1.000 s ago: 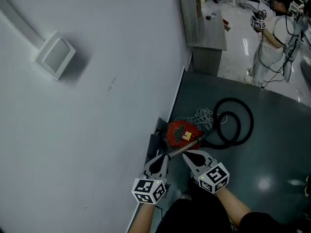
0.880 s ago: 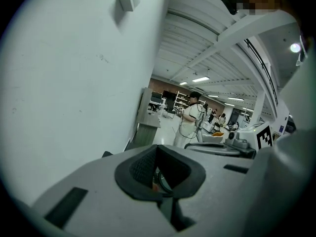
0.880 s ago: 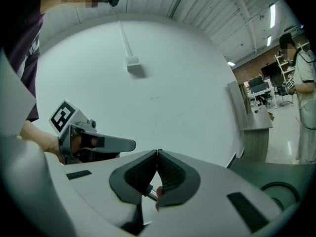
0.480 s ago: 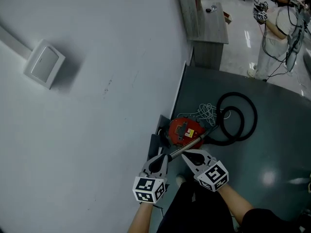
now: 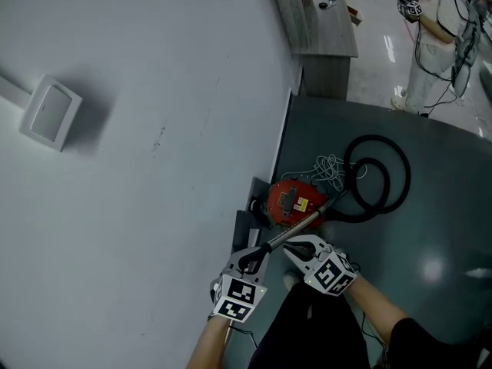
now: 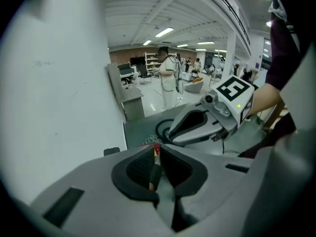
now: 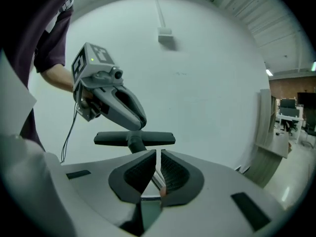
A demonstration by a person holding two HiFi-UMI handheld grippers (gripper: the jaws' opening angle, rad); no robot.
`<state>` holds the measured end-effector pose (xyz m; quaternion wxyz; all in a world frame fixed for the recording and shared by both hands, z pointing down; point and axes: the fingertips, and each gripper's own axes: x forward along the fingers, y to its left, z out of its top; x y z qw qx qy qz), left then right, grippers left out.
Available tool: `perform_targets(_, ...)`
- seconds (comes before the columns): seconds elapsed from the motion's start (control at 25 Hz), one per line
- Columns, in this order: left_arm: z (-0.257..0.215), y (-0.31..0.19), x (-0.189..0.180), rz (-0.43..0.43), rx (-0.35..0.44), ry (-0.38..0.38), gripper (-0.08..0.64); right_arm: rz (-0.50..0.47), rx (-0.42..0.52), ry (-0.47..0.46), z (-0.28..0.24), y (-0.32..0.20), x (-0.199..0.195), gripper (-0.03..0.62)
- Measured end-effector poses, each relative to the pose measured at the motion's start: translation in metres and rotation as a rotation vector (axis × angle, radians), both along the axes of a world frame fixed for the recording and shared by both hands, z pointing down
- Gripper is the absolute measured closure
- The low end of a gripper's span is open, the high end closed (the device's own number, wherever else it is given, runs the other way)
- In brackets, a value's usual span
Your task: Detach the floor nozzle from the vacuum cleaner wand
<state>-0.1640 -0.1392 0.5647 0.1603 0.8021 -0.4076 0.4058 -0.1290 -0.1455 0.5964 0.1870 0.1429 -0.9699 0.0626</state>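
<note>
The red vacuum cleaner (image 5: 292,201) lies on the dark floor beside the wall. Its metal wand (image 5: 297,230) runs down-left to the dark floor nozzle (image 5: 246,227). My right gripper (image 5: 288,246) is shut on the wand; in the right gripper view the silvery tube (image 7: 157,177) sits between its pads (image 7: 174,174). That view also shows the black T-shaped nozzle (image 7: 159,138) with my left gripper (image 7: 140,124) on its neck. In the left gripper view, the left gripper (image 6: 157,153) has the dark neck (image 6: 154,174) between its pads while its jaws are opening.
A black hose (image 5: 382,181) loops right of the vacuum, beside a bundle of white cable (image 5: 328,167). The white wall carries a small box (image 5: 48,112). A grey cabinet (image 5: 319,33) and a standing person (image 5: 430,48) are farther back.
Both grippers have sunk lower and rolled, the left one more. The head view has shifted, so the vacuum and wall box sit differently in the picture.
</note>
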Motion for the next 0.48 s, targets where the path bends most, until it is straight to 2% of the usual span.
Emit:
perform_targets(0.16,0.019,0.006,-0.002,0.150,-0.065,-0.208,0.463,-0.063,0.038,0.053,0.020,0.000,-0.005,0.564)
perform_targets(0.24,0.029,0.008,-0.005,0.217,-0.100,-0.300,0.437,-0.101,0.054,0.080,0.030,0.002,-0.008,0.539)
perform_targets(0.48,0.055,0.014,-0.015,0.386,-0.172,-0.514,0.377,-0.208,0.091,0.149,0.055,0.013,-0.020,0.464)
